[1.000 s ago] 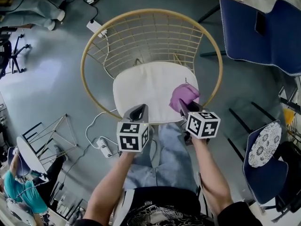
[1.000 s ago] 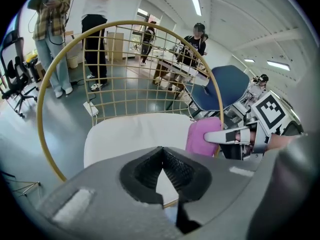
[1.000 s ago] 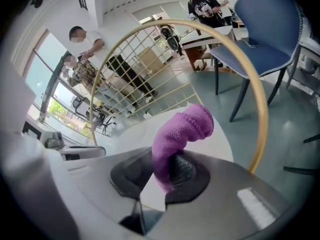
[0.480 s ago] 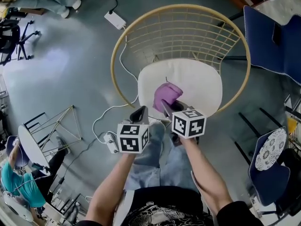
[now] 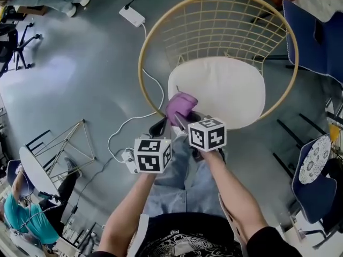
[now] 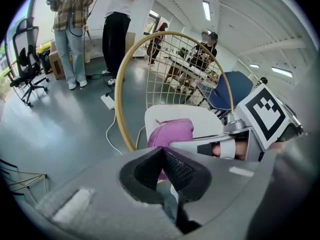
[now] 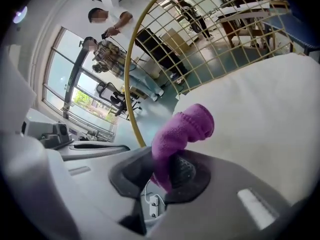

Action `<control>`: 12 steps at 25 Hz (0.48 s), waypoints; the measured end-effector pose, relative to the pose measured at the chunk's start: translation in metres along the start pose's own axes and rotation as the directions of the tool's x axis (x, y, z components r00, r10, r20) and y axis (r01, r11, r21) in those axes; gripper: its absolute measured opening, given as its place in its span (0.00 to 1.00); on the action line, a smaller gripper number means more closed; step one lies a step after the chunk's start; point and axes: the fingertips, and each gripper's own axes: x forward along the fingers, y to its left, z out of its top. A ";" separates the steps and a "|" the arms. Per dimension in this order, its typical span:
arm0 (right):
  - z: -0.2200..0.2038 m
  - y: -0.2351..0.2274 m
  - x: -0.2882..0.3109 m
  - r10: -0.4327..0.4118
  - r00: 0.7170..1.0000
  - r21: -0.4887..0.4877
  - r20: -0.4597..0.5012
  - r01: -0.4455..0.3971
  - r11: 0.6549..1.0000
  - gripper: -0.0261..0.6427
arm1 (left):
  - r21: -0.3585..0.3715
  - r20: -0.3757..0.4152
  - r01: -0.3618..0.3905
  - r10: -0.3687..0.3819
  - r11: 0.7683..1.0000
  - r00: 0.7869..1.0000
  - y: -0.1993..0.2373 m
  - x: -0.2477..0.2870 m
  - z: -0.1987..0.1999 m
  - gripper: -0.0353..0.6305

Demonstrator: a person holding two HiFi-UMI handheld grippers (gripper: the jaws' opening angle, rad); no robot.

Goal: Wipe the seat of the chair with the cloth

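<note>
Head view shows our right gripper point(image 5: 178, 120) pinching the purple cloth point(image 5: 180, 104) at the front left edge of the white seat point(image 5: 225, 90). Our left gripper point(image 5: 158, 128) is pressed together, empty. We judge that most of the seat is left to wipe.

Seen from steeply above, a round chair point(image 5: 214, 20) with a gold wire back fills the upper right of the frame, its white seat cushion point(image 5: 230, 90) below the wire. A purple cloth point(image 5: 180, 106) sits at the cushion's lower left edge, at the tip of the right gripper point(image 5: 178, 120). The left gripper point(image 5: 158, 128) hangs just left of it, over the grey floor point(image 5: 69, 79). A white power strip point(image 5: 131, 16) lies at upper left.
</note>
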 end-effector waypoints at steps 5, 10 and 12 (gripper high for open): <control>-0.007 -0.026 -0.018 -0.063 0.998 0.039 0.030 0.062 0.997 0.13 | 0.027 -0.011 0.041 -0.041 0.999 0.999 -0.015 0.008 -0.002 0.05; -0.018 -0.058 -0.044 -0.124 0.991 0.074 0.038 0.121 0.990 0.13 | 0.053 -0.027 0.080 -0.079 0.995 0.997 -0.044 0.018 -0.002 0.05; -0.022 -0.069 -0.053 -0.133 0.990 0.087 0.043 0.129 0.988 0.13 | 0.063 -0.029 0.084 -0.083 0.994 0.996 -0.055 0.023 -0.003 0.05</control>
